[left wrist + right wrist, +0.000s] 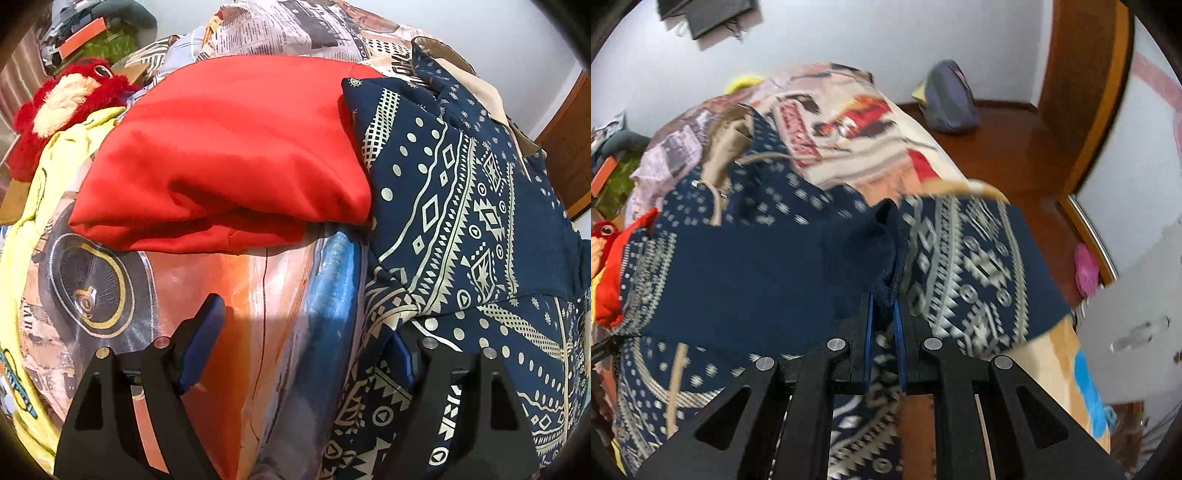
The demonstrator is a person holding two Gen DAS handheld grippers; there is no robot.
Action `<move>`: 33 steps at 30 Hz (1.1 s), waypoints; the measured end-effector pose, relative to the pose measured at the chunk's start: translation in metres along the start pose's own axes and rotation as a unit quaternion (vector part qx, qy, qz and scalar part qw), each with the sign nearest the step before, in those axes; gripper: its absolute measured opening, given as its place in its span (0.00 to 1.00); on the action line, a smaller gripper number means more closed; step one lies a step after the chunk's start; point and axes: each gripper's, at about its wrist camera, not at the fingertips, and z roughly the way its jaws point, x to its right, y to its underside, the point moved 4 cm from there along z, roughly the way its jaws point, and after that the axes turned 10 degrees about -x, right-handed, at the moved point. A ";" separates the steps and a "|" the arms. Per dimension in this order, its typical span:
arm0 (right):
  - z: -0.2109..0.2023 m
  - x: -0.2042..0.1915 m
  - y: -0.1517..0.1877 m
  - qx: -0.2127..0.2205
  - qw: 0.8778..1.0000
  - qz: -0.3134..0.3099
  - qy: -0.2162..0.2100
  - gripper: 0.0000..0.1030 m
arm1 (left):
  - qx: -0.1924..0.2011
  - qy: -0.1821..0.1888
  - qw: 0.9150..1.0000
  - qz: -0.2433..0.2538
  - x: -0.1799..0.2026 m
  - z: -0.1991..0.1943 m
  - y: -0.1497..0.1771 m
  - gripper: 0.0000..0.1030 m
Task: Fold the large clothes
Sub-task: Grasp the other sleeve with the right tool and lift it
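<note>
A navy hoodie (461, 206) with a cream geometric print lies on the bed, at the right of the left wrist view. A folded red garment (229, 155) sits beside it on the left. My left gripper (301, 350) stands open just over the printed bedsheet (258, 288), and the hoodie's edge lies against its right finger (400, 362). In the right wrist view my right gripper (884, 295) is shut on a plain navy ribbed edge of the hoodie (960, 258). That part is lifted above the rest of the garment, and the picture is blurred.
A red plush toy (66, 99) and a yellow garment (22, 295) lie at the bed's left side. Right of the bed are a wooden floor (1015, 147), a grey-purple bag (951, 99), a pink thing (1086, 269) and a door frame (1082, 92).
</note>
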 end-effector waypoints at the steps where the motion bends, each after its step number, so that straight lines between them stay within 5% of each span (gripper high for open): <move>1: 0.002 0.004 0.003 -0.007 1.000 0.005 0.000 0.10 | 0.001 -0.004 1.000 0.004 0.001 -0.002 0.001 0.77; 7: -0.006 0.018 0.012 -0.020 1.000 0.001 0.009 0.13 | 0.012 -0.022 0.999 0.045 0.011 -0.026 0.009 0.77; 14: -0.037 0.036 0.009 0.012 0.999 0.030 -0.022 0.44 | 0.066 -0.014 0.994 0.086 0.038 -0.080 0.002 0.77; 21: -0.068 0.075 0.005 0.048 0.993 0.094 -0.055 0.56 | 0.128 0.030 0.984 0.120 0.090 -0.127 -0.023 0.80; 33: 0.004 0.141 0.028 -0.036 0.966 0.226 -0.119 0.60 | 0.109 0.049 0.976 0.184 0.167 -0.094 -0.035 0.83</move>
